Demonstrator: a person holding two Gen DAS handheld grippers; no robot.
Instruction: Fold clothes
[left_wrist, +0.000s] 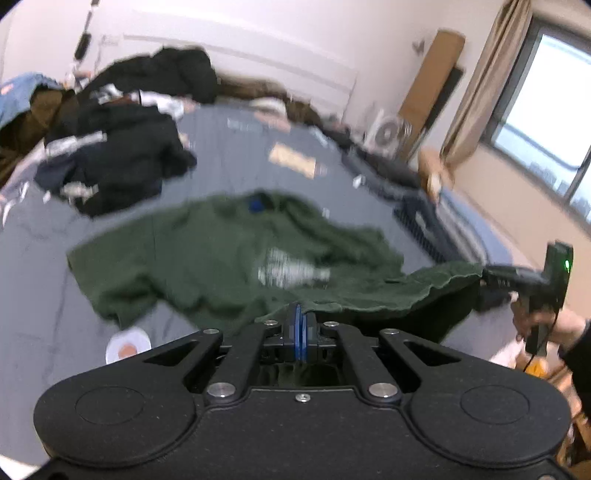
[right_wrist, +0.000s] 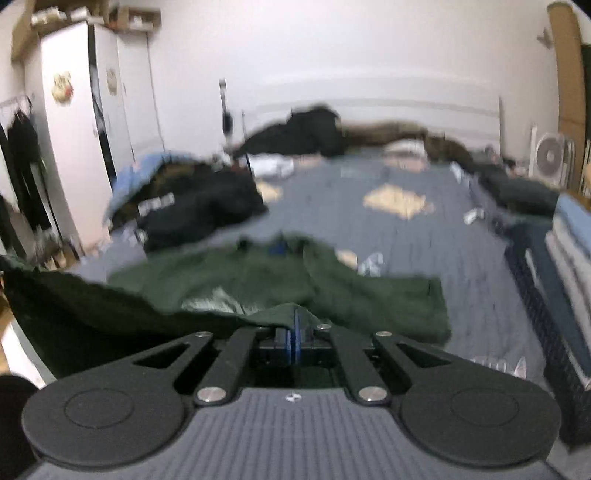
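Dark green soft cotton T-shirt (left_wrist: 229, 254) lies spread on grey patterned bedsheet (left_wrist: 236, 155), near hem lifted. Left gripper (left_wrist: 301, 325) and right gripper (right_wrist: 294, 328) both clamped on hem edge. Limp, light; hem corners look like the best hold.

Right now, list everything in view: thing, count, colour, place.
green T-shirt: 1, dark green, spread on the bed, near hem lifted
bed cover: 1, grey-blue with tan patches, under the shirt
dark clothes pile: 1, black, far left on the bed
folded stack: 1, blue and grey, right bed edge
fan: 1, white, far right by the wall
wardrobe: 1, white, far left
window: 1, beige curtain beside it, right wall
left gripper: shut on the hem
right gripper: shut on the hem
hand: 1, holding the right gripper's handle
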